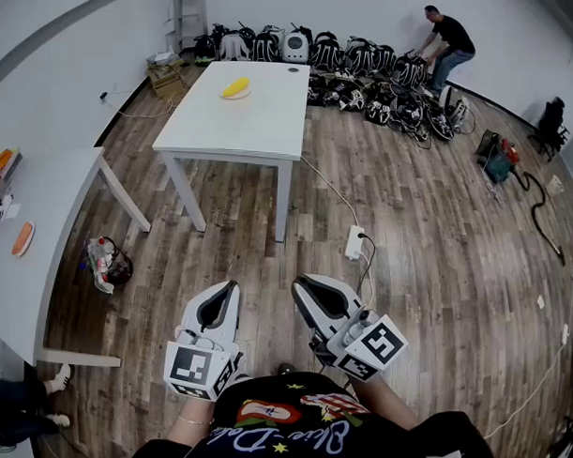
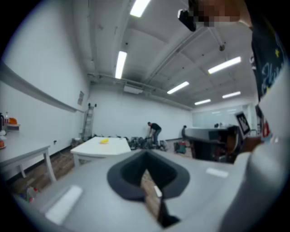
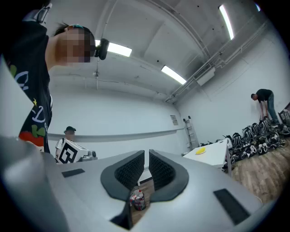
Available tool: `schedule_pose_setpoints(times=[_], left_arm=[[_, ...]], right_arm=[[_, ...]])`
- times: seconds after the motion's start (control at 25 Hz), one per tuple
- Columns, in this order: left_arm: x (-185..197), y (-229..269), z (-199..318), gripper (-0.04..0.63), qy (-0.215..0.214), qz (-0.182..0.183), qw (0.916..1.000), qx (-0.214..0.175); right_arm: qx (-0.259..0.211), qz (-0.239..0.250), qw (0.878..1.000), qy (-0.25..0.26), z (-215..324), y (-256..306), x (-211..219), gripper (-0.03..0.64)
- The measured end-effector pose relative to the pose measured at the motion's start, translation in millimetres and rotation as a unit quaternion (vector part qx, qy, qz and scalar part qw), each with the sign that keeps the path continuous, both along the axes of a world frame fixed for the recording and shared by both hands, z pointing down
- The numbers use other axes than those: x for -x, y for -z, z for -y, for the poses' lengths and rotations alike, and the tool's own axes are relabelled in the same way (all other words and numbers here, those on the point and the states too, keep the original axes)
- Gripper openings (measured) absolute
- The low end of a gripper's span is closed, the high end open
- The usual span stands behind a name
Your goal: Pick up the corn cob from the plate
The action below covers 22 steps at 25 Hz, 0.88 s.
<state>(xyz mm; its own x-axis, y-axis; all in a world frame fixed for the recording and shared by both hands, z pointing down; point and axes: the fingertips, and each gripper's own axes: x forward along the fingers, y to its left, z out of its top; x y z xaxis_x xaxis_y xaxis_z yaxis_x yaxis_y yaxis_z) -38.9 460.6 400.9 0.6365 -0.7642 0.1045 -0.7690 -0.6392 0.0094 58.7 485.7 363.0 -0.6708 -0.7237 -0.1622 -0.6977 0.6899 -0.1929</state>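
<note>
A yellow corn cob (image 1: 236, 86) lies on a small plate (image 1: 237, 95) near the far end of a white table (image 1: 262, 129) across the room. Both grippers are held close to my body, well short of that table and above the wood floor. My left gripper (image 1: 230, 287) is shut with nothing in it. My right gripper (image 1: 299, 285) is also shut and holds nothing. In the left gripper view, the left gripper (image 2: 146, 155) points towards the table, with the corn cob (image 2: 104, 141) small in the distance. In the right gripper view, the right gripper (image 3: 146, 154) aims left of the corn cob (image 3: 200, 151).
A second white table (image 1: 32, 252) stands at the left, with a bag of bottles (image 1: 105, 261) on the floor beside it. A power strip (image 1: 355, 242) and its cable lie on the floor ahead. Backpacks (image 1: 349, 52) line the far wall, where a person (image 1: 448, 41) bends over.
</note>
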Motion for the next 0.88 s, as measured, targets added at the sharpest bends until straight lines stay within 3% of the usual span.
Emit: schedule_pose_setpoints(times=[0.24,0.44,0.72,0.88], left_arm=[[-12,-17,11,0.0,0.004,0.011,0.9999,0.001],[0,-25,58,0.0,0.025,0.011,0.9996,0.008],[6,-26,181,0.0,0.015,0.0,0.9999,0.002],[26,-8,272,0.0,0.0,-0.006,0.9999,-0.016]], right_arm=[[-0.001,0.079,0.996,0.029,16,-6,-18,0.017],[0.003,0.074,0.996,0.04,62,-16,-14,0.017],[-0.015,0.038,0.997,0.067,177,-12,18,0.017],[-0.024,0.048,0.997,0.062,264,7,42,0.017]])
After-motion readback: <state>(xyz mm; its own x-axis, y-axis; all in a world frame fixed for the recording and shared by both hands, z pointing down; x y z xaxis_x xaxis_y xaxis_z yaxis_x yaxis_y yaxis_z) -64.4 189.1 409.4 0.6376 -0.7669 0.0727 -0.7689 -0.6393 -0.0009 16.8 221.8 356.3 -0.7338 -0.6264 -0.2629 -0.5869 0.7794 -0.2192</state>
